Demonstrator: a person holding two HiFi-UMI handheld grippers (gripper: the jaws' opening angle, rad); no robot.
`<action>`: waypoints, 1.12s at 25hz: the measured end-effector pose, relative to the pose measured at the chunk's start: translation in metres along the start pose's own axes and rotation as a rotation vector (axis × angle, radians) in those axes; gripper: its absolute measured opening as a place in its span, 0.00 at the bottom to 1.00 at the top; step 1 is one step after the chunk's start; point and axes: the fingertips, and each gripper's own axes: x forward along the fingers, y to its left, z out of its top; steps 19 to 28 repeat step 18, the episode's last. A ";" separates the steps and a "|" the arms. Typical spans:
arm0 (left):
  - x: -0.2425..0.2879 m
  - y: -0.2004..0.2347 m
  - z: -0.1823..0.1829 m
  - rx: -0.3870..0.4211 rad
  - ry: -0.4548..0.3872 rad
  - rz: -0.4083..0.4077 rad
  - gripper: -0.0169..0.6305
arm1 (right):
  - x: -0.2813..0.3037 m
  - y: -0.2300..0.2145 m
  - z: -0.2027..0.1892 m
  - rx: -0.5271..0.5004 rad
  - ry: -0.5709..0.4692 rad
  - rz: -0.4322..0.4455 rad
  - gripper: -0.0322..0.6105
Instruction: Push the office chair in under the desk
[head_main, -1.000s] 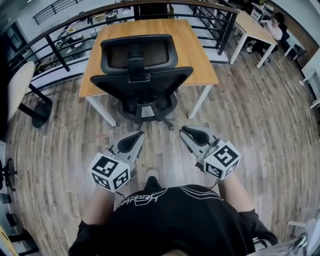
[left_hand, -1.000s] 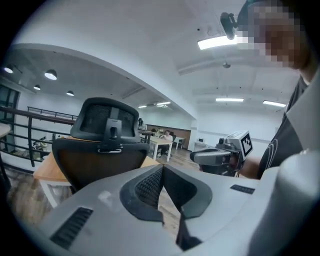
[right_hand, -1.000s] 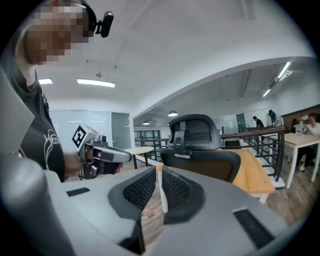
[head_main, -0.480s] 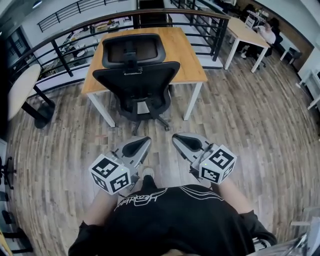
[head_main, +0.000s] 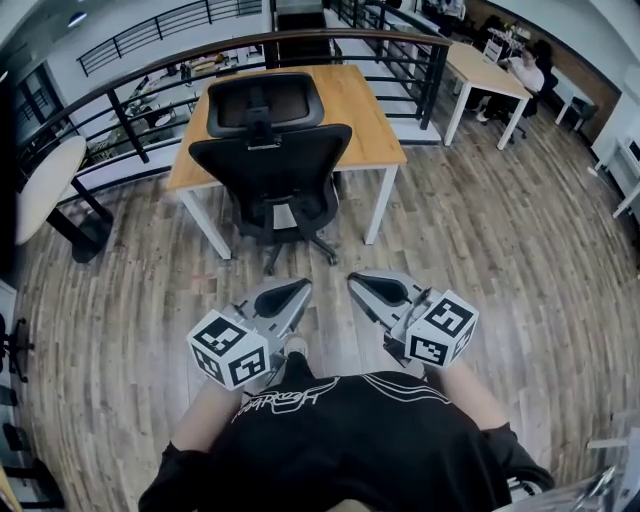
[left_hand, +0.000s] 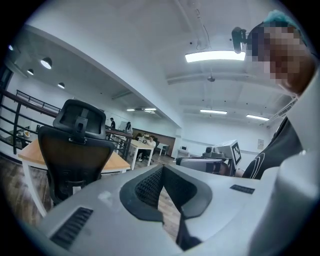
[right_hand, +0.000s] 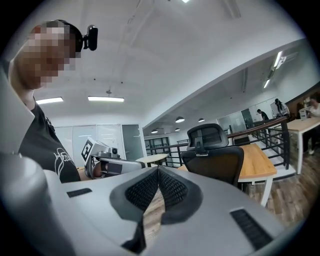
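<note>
A black office chair with a headrest stands pushed in at the near side of a wooden desk with white legs, its backrest toward me. It also shows in the left gripper view as the chair and in the right gripper view as the chair. My left gripper and right gripper hang side by side over the floor, well short of the chair and touching nothing. Both are shut with nothing between the jaws.
A black railing curves behind the desk. A round pale table stands at the left. A second desk with a seated person is at the far right. Wood plank floor spreads around me.
The chair and desk look farther away and higher in the head view than a second ago. Both grippers have drawn closer together, and the right jaws have closed.
</note>
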 end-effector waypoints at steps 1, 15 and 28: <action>-0.002 -0.003 -0.003 0.002 -0.002 -0.003 0.04 | -0.002 0.003 -0.002 0.001 0.000 0.001 0.12; -0.004 -0.017 -0.015 0.026 0.004 0.025 0.04 | -0.017 0.012 -0.010 0.004 -0.009 0.007 0.12; -0.005 -0.022 -0.013 0.031 0.005 0.031 0.04 | -0.021 0.016 -0.007 0.001 -0.013 0.011 0.11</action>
